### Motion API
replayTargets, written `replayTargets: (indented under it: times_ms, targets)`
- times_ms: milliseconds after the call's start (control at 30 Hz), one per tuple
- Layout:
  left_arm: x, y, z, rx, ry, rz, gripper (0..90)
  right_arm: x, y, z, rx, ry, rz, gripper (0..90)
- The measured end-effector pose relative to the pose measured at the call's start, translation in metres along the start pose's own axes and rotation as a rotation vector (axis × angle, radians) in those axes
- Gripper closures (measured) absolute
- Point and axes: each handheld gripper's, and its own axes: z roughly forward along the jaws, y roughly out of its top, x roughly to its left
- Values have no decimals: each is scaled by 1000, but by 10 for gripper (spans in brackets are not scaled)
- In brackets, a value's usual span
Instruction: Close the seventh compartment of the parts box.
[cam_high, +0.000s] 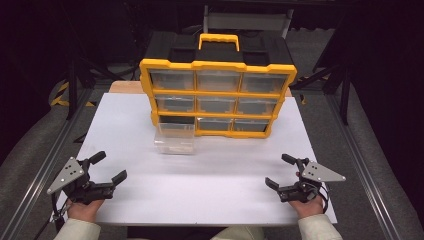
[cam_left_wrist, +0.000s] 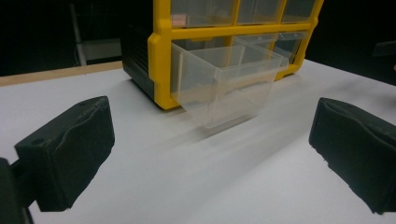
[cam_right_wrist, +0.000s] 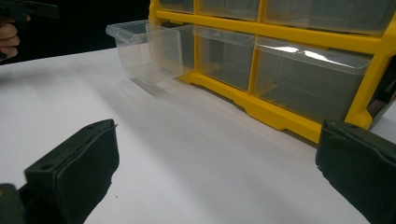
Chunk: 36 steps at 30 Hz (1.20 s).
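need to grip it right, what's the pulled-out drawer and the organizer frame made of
The pulled-out drawer looks like clear, glossy plastic: the table shows through its walls. The organizer frame looks like moulded yellow plastic with a smooth, slightly shiny finish.

I count one yellow-and-black organiser (cam_high: 218, 95) with nine clear drawers: eight sit in their slots, one drawer (cam_high: 174, 138) is pulled out onto the single white board (cam_high: 210, 185). I carry two grippers.
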Motion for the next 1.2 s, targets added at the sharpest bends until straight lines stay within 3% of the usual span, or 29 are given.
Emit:
replayTargets:
  times_ms: [367,1200]
  targets:
    - [-1,10,-4,-47,4,-3,15,0,-1,1,9,6,7,3]
    - [-16,41,47,-55,-111,20,21,-2,-2,3,17,14,21,3]
